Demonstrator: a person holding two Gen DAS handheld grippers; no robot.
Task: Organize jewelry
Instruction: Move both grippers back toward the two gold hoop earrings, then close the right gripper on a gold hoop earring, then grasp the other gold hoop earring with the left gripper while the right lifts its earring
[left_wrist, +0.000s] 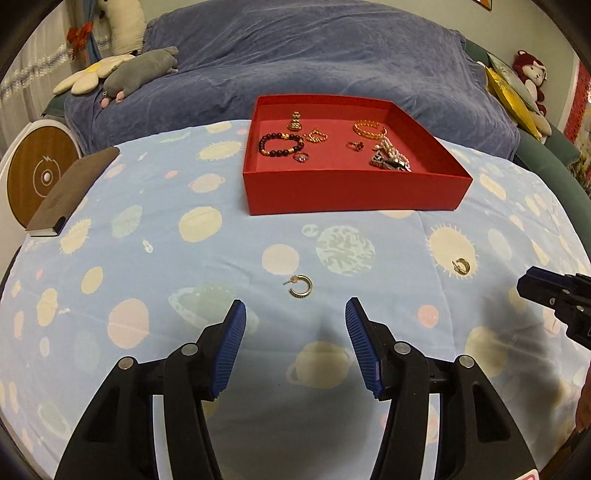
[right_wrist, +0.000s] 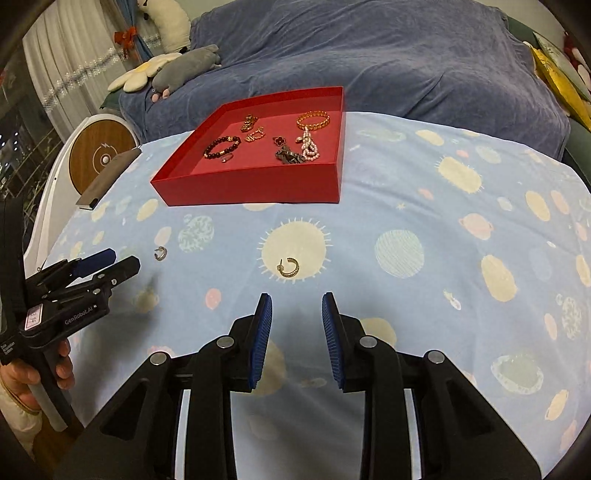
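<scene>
Jewelry pieces lie inside the shallow red cardboard tray (left_wrist: 354, 192) on the planet-print blue cloth (left_wrist: 184, 258). Two gold hoop earrings (left_wrist: 301, 286) (right_wrist: 289, 267) rest outside it. Left gripper (left_wrist: 295, 314) gapes wide, empty; right gripper (right_wrist: 296, 306) stands narrower, empty.

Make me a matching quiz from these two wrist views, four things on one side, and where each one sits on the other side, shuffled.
Things:
1. dark bead bracelet
2. hoop earring
3. brown notebook
4. pearl strand

Places:
A. on the printed cloth, just ahead of the open left claw
B. left part of the red tray
C. right part of the red tray
D. at the cloth's left edge, outside the tray

Pairs: 1-B, 2-A, 3-D, 4-C
</scene>
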